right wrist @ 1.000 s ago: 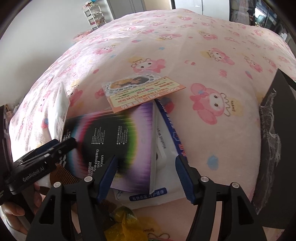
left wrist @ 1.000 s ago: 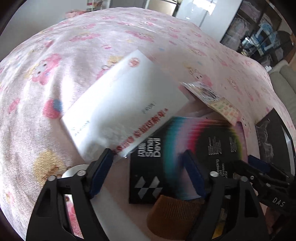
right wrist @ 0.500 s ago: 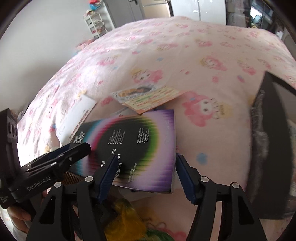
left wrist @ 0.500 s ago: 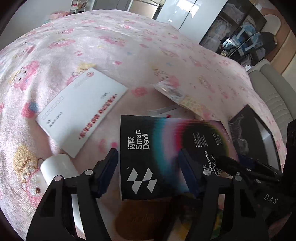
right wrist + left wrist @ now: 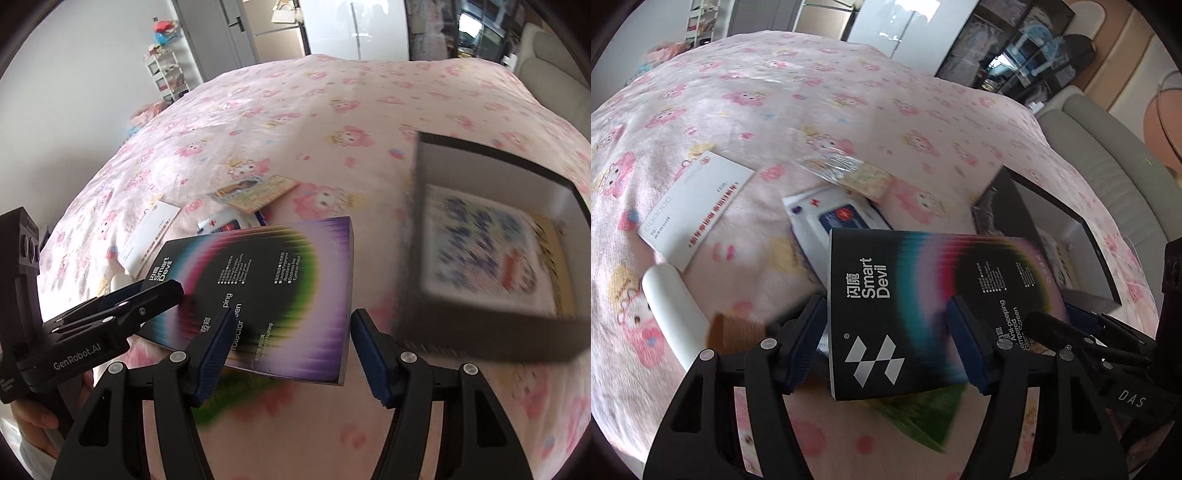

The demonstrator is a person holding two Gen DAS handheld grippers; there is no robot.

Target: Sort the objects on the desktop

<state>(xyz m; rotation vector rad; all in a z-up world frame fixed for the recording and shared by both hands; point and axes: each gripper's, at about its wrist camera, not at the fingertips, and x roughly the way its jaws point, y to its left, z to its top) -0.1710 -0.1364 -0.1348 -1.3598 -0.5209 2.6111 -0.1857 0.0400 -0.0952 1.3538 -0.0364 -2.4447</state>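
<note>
The black Smart Devil box [image 5: 905,288] with rainbow print hangs tilted above the pink cloth, between both grippers. My left gripper [image 5: 886,314] is open; its left finger stands beside the box's left edge and its right finger lies across the box face. My right gripper [image 5: 291,317] is open too, and the box [image 5: 266,273] reaches in between its fingers. In the right wrist view the left gripper [image 5: 162,291] touches the box's far left end. I cannot tell what bears the box.
A white envelope [image 5: 698,206], a wipes pack [image 5: 834,218] and a sticker packet [image 5: 849,173] lie on the cloth. A white roll [image 5: 672,314], a brown comb [image 5: 735,332] and a green item [image 5: 923,413] are nearer. An open black tray [image 5: 491,325] holding printed sheets stands right.
Both grippers have risen and the box has come up with them. The wipes pack it covered now shows. The black tray is closer in the right wrist view.
</note>
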